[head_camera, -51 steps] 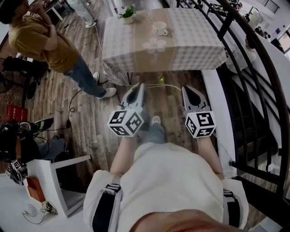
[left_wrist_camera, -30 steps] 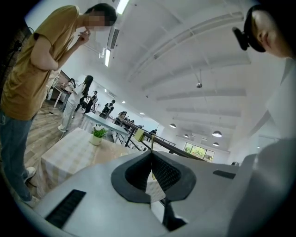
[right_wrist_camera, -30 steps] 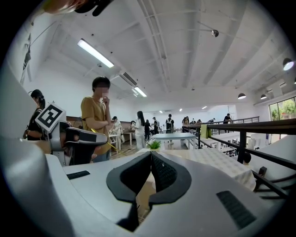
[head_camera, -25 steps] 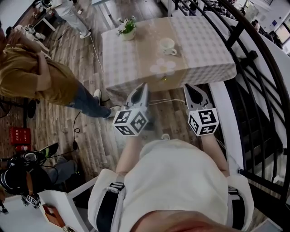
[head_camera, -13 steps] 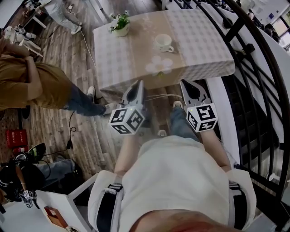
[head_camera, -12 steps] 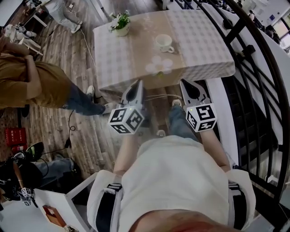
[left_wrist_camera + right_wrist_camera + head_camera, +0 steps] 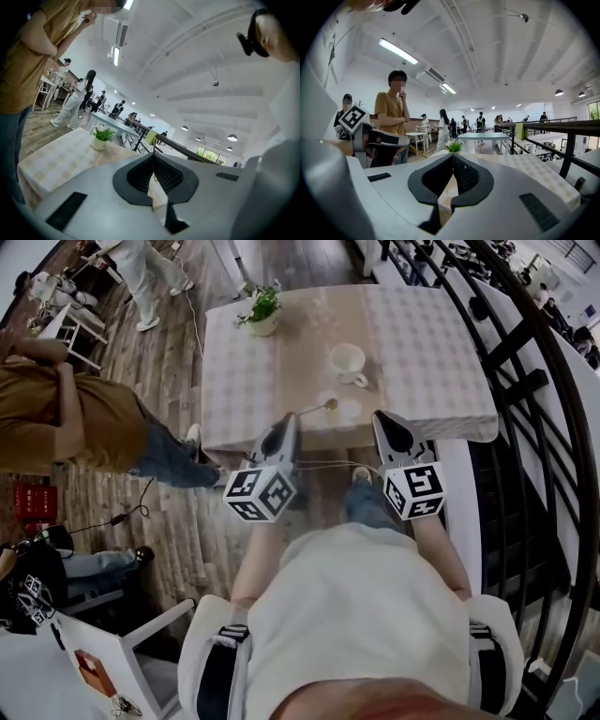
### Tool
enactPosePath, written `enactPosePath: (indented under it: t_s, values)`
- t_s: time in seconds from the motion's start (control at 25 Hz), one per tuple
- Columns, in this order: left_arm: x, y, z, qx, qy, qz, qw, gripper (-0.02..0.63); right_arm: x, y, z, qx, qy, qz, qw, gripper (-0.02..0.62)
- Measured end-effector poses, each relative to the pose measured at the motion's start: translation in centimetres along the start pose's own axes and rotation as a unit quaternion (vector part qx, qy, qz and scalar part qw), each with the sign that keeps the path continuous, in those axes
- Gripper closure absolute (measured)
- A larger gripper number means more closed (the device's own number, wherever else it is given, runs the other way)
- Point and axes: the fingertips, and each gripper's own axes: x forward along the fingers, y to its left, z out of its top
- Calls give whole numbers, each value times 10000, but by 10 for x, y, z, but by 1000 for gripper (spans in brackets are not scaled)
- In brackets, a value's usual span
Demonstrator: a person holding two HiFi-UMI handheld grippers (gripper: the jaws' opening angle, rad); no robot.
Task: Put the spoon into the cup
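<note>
A white cup (image 7: 348, 362) on a saucer stands near the middle of the checked table (image 7: 422, 334). A slim gold spoon (image 7: 319, 409) lies near the table's front edge, just beyond and right of my left gripper (image 7: 294, 416). My left gripper (image 7: 153, 154) is shut and empty, held level at the table's near edge. My right gripper (image 7: 380, 415) is level with it, to the right, its jaws (image 7: 453, 155) meeting at the tips with nothing between them. The cup is hidden in both gripper views.
A small potted plant (image 7: 263, 313) stands at the table's far left corner. A person in a brown shirt (image 7: 56, 427) stands left of the table. A black railing (image 7: 534, 381) and stairs run along the right. More tables and people fill the room behind.
Both grippers have moved forward towards the table; their tips now sit at its near edge. The spoon now shows on the tabletop by the left gripper's tip.
</note>
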Motion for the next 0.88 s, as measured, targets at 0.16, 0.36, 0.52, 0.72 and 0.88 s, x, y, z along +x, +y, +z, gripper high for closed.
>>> enactPosePath:
  t_s: [0.16, 0.36, 0.52, 0.72, 0.88]
  values:
    - [31, 0, 7, -62, -13, 140, 9999, 601, 19, -28, 8, -8, 23, 100, 9999, 594]
    - [67, 3, 10, -99, -15, 339, 9994, 601, 44, -55, 11, -90, 103, 319, 9994, 594]
    - [97, 9, 7, -146, 45, 546, 9984, 601, 68, -76, 12, -125, 200, 528, 9983, 594]
    - [113, 18, -5, -194, 105, 765, 9968, 601, 83, -86, 8, -167, 263, 729, 9969, 594]
    - [126, 24, -20, -267, 249, 981, 9945, 601, 95, -96, 2, -130, 358, 926, 9950, 594]
